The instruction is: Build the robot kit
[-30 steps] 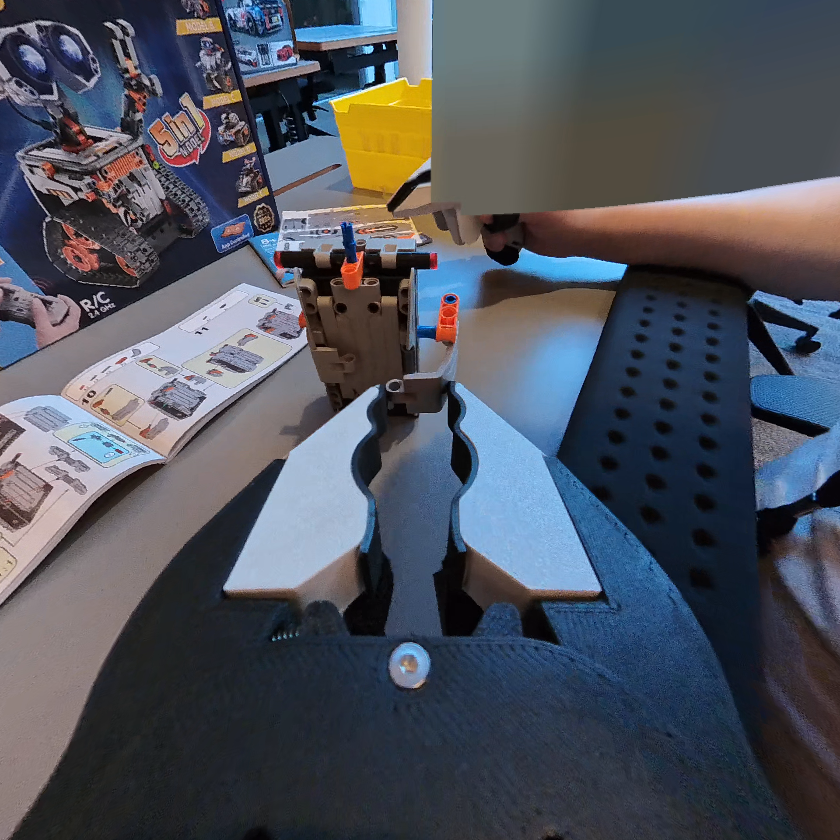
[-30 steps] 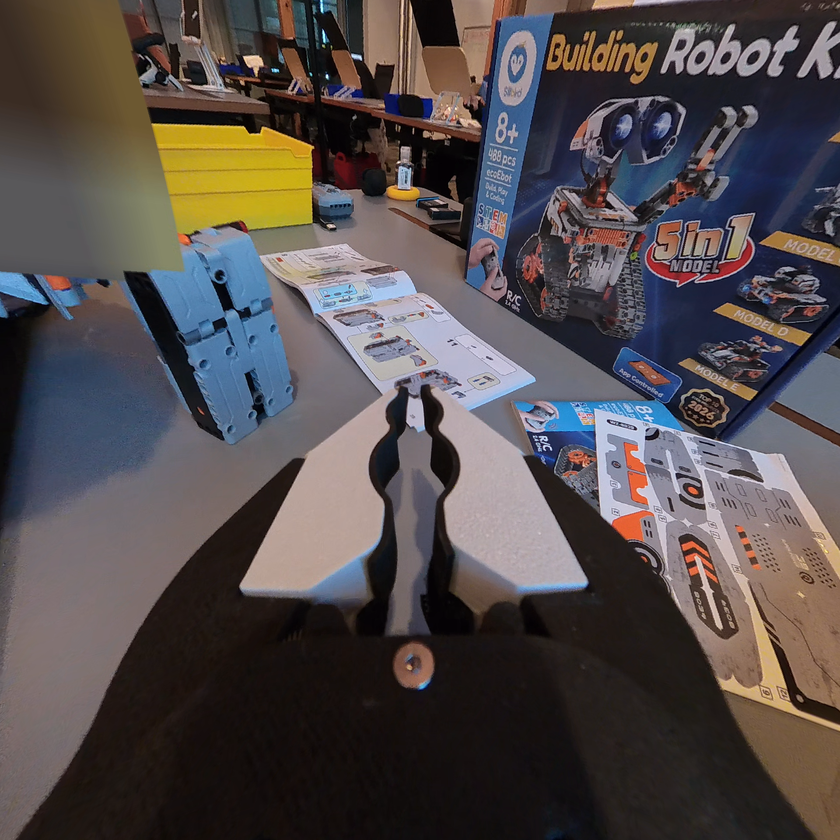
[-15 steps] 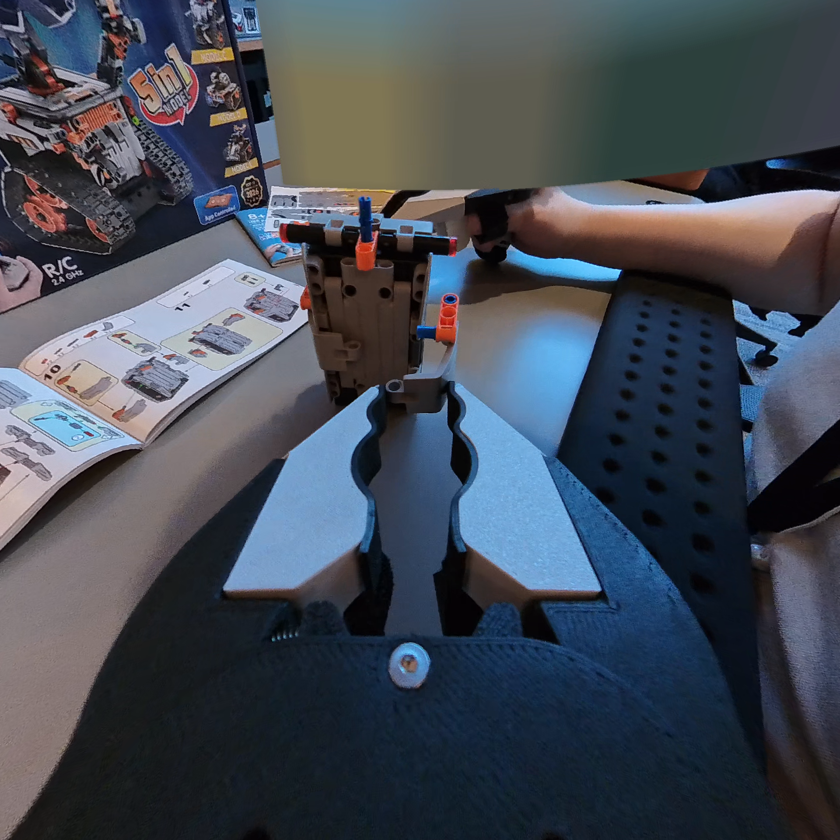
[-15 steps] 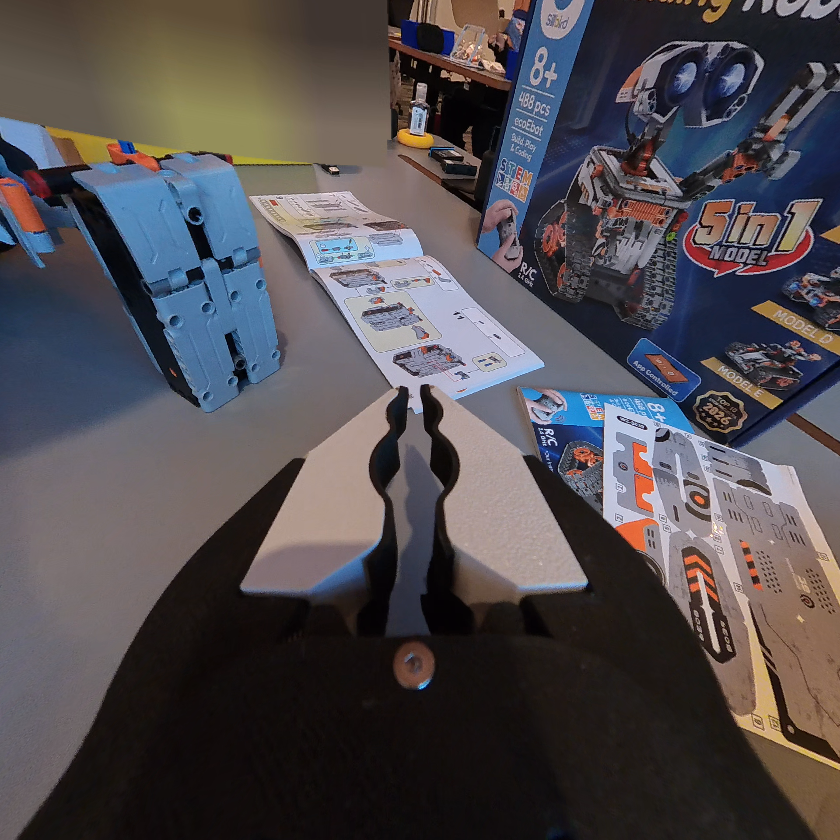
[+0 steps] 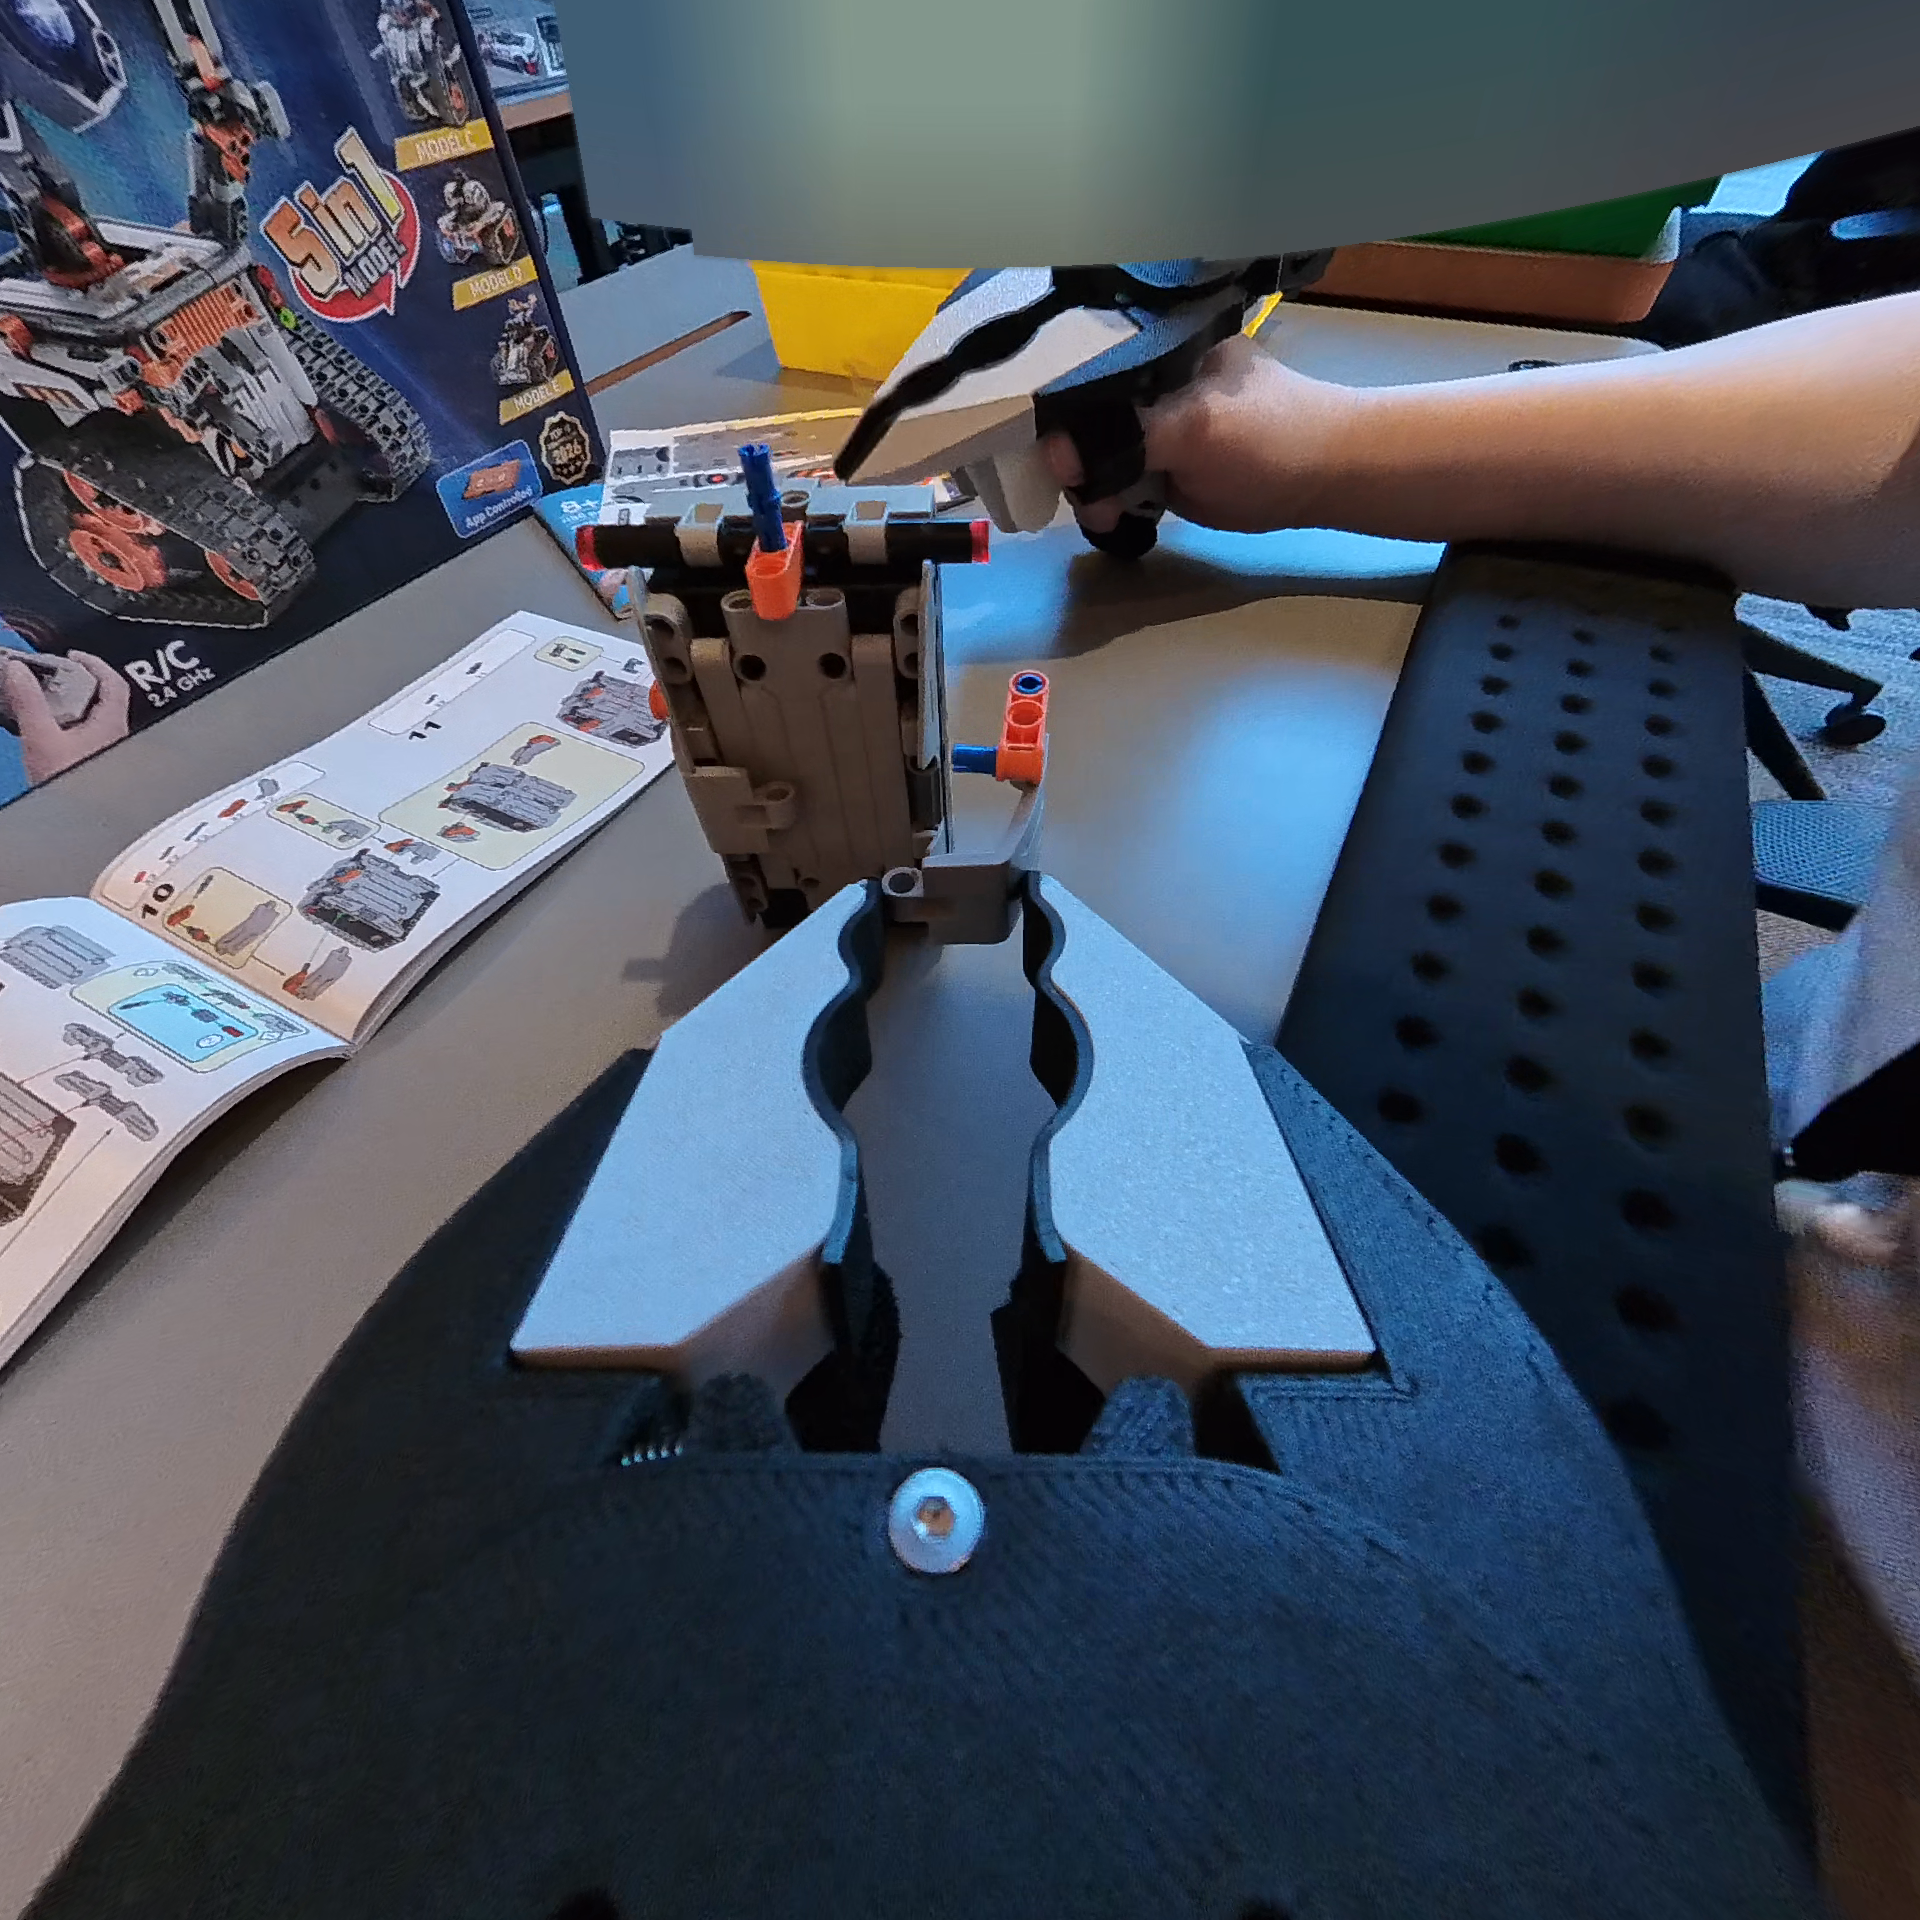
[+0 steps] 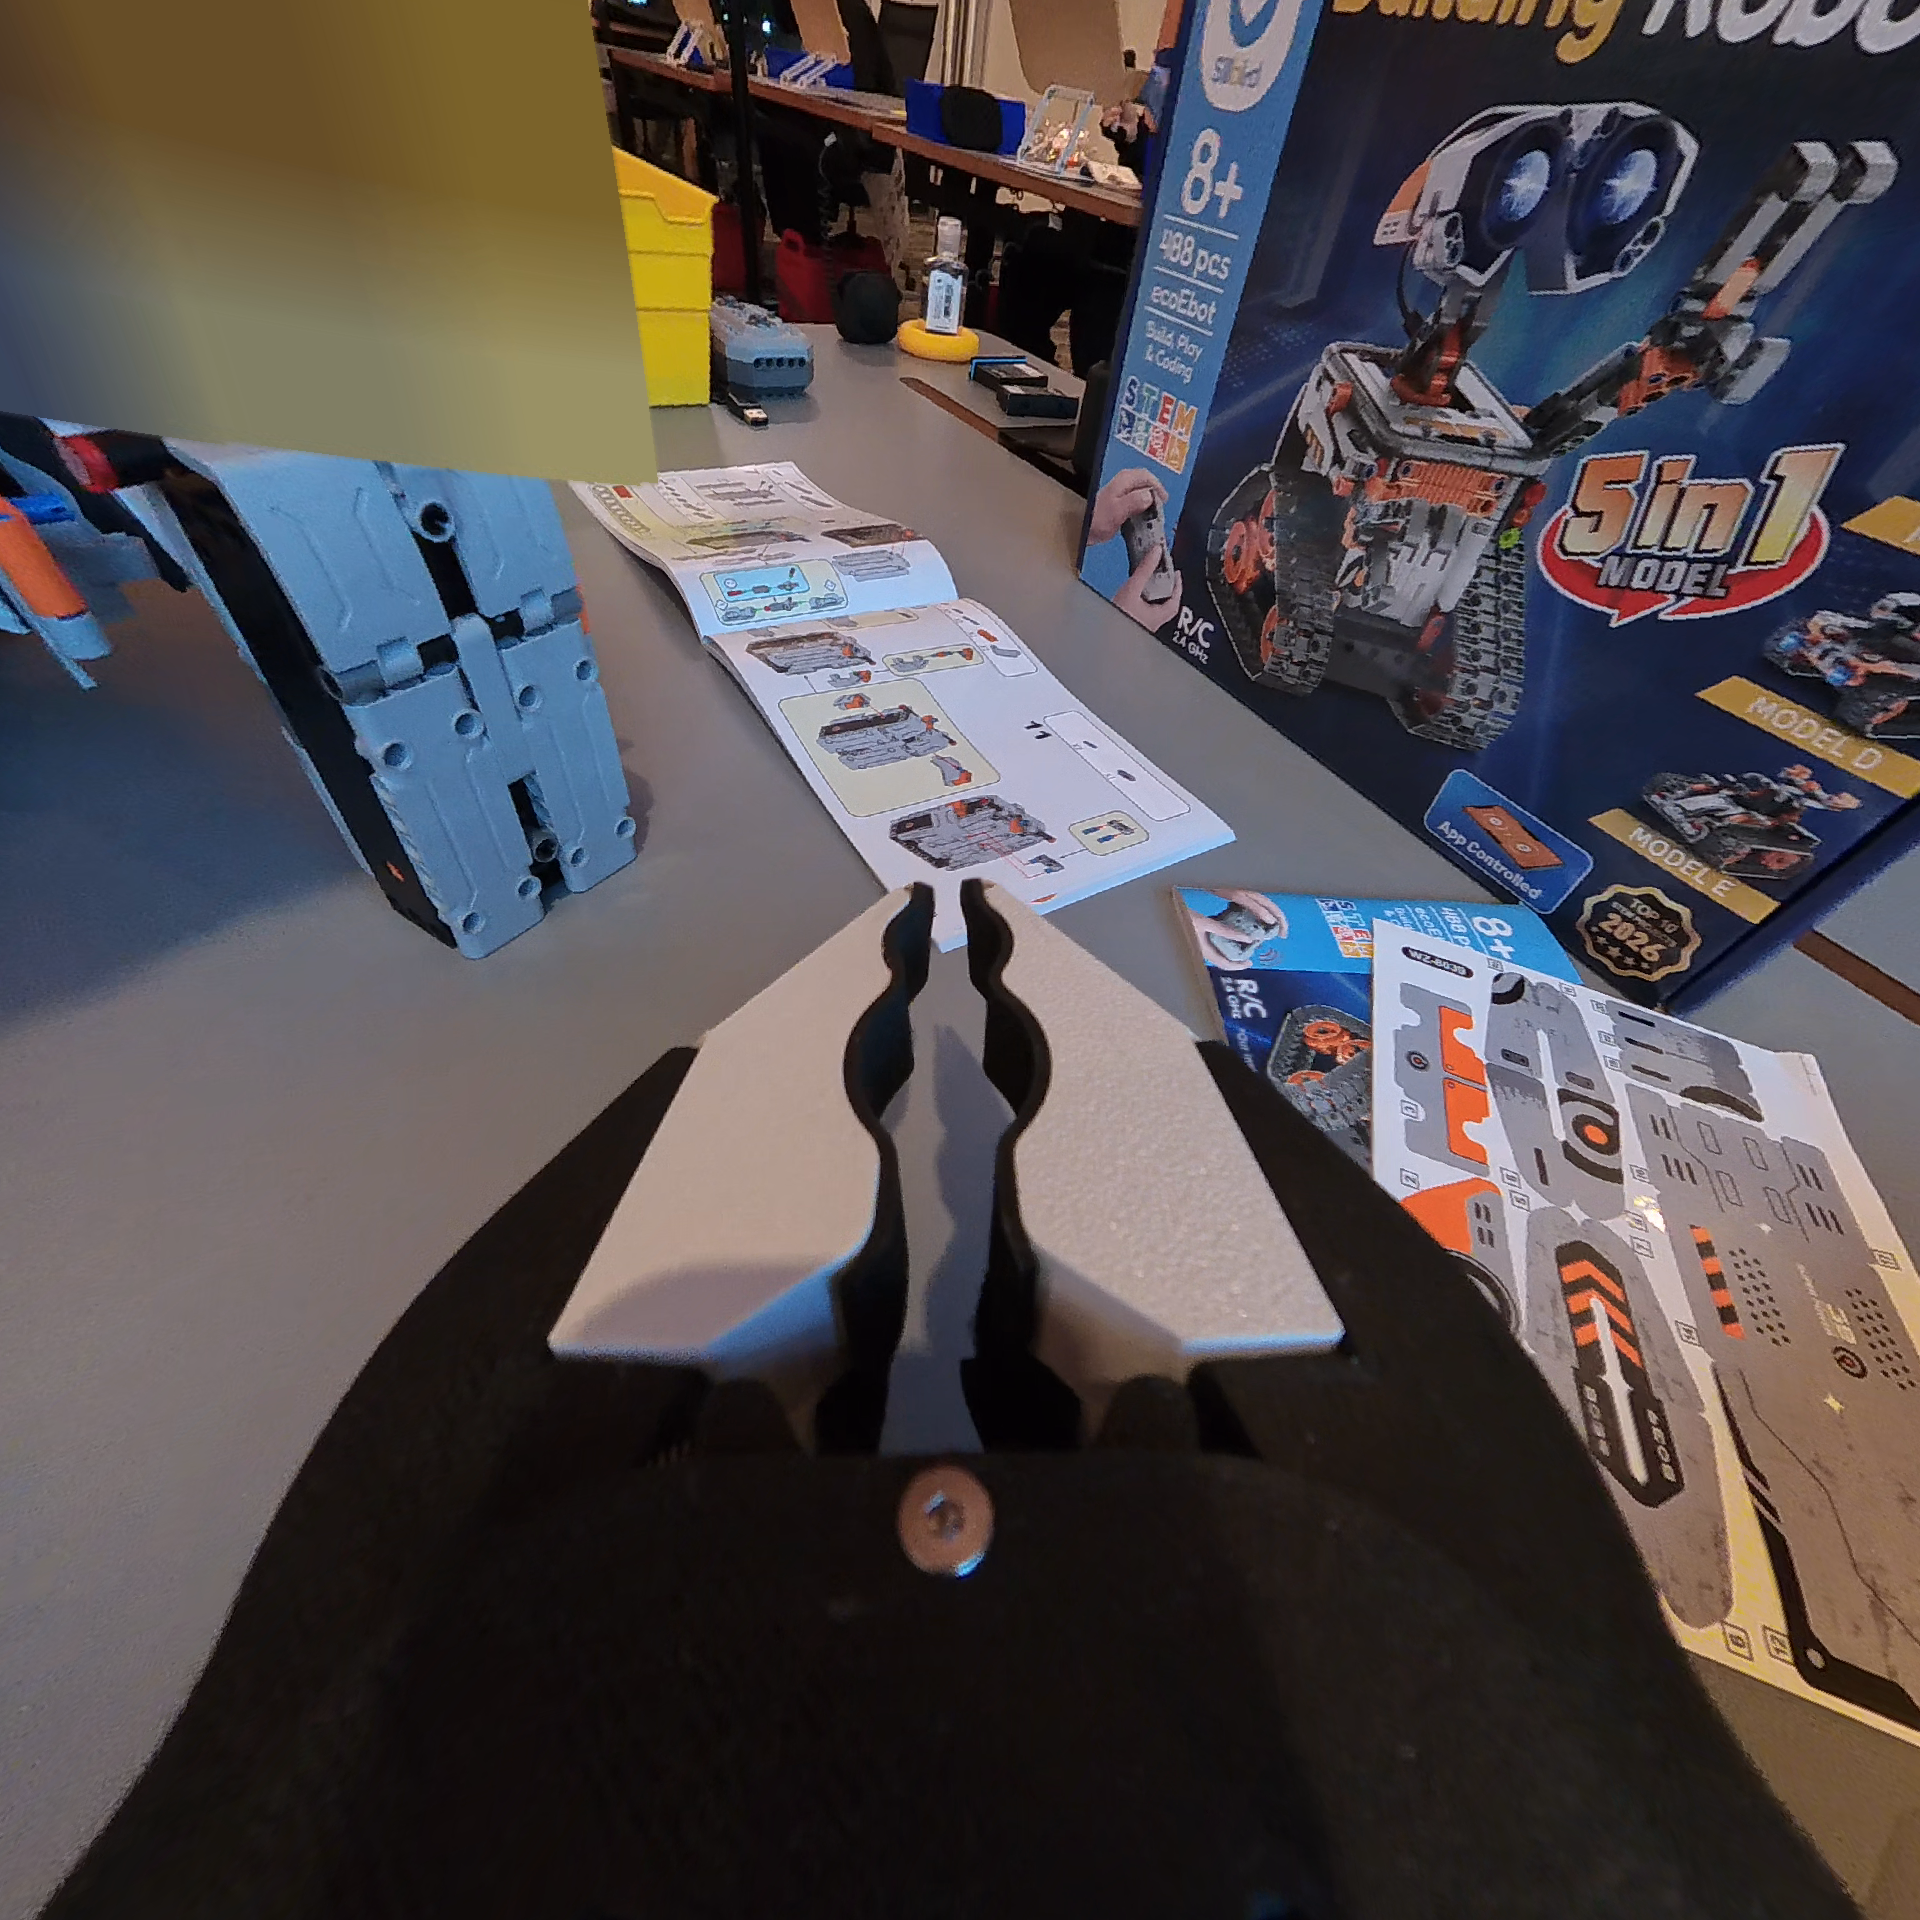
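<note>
**Left pinching the model's grey bracket, right nearly closed on nothing**

My left gripper (image 5: 951, 899): fingers pinch a small grey plastic bracket piece (image 5: 961, 883) that sticks out at the lower right corner of the grey-and-black building-block model (image 5: 805, 707). Tips sit either side of the bracket, touching it. The model stands upright on the grey table (image 5: 1195, 748), directly ahead of the tips. On its top there is a black axle with red ends (image 5: 781, 540) and a blue pin in an orange connector (image 5: 771, 540). A second orange connector with a blue pin (image 5: 1016, 727) sticks out on the model's right side, above the bracket.

My right gripper (image 6: 945, 899): fingers almost pressed together, only a thin slit at the tips, nothing between them. It hovers over bare table. The model (image 6: 447, 707) is ahead and left of it, apart. In the left wrist view the right gripper (image 5: 961, 405) hangs just above and behind the model's top; whether it touches, I can't tell.

Around:
- open white instruction booklet (image 6: 914, 707), just past the right tips
- grey-and-orange sticker sheet (image 6: 1662, 1299) lying on a blue leaflet (image 6: 1299, 956), right of the fingers
- big dark-blue kit box with a tracked robot picture (image 6: 1507, 468), upright behind
- yellow plastic bins (image 6: 665, 281) further back

Box, booklet and sheet carry print; not repeating it.
</note>
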Available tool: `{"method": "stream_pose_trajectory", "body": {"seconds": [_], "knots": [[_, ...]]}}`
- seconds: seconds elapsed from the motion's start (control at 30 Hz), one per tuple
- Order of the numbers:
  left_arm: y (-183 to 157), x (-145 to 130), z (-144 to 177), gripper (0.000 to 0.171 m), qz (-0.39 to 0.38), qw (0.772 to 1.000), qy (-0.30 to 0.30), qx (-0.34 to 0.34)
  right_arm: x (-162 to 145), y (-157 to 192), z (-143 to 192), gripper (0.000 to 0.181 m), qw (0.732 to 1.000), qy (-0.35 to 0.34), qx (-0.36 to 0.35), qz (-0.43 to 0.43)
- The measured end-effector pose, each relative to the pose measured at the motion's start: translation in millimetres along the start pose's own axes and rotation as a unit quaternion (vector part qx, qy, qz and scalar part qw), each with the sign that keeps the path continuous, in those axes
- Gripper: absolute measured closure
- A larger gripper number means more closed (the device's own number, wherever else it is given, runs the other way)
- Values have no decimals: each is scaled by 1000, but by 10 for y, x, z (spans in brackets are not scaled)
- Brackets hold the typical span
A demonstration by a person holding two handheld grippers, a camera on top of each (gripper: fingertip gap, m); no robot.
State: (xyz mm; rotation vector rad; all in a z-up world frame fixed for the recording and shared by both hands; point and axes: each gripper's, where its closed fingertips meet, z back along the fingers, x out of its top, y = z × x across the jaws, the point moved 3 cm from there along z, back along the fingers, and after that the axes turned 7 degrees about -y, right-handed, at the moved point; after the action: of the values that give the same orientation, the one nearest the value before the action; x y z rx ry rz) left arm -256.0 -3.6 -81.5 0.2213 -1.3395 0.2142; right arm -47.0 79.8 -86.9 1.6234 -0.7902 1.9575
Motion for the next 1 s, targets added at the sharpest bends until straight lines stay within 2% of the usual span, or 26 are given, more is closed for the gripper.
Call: {"method": "stream_pose_trajectory", "body": {"seconds": [0.13, 0.27, 0.37, 0.43, 0.5, 0.63, 0.8, 1.0], "knots": [[-22, -9, -14, 147, -15, 1000, 5, 1, 66, 73, -38, 174, 1000, -8, 13, -4], [-73, -19, -41, 147, -44, 999, 11, 1, 409, 154, -157, 169, 995, -77, 35, -56], [-105, -4, -66, 147, -52, 999, 9, 0, 778, 76, -246, 166, 989, -132, 2, -64], [-116, 9, -77, 147, -51, 999, 6, 3, 1062, -5, -264, 166, 977, -194, -27, -82], [-124, 25, -78, 147, -61, 998, 4, 13, 1179, -59, -284, 167, 966, -236, -48, -90], [-152, 15, -88, 147, -73, 997, 13, 17, 895, -92, -256, 168, 962, -230, -107, -104], [-150, 38, -103, 147, -59, 998, 10, 22, 667, -43, -159, 166, 982, -163, -80, -58], [-185, 24, -174, 147, -56, 998, 24, 27, 572, -113, -162, 163, 983, -149, -42, -103]]}}
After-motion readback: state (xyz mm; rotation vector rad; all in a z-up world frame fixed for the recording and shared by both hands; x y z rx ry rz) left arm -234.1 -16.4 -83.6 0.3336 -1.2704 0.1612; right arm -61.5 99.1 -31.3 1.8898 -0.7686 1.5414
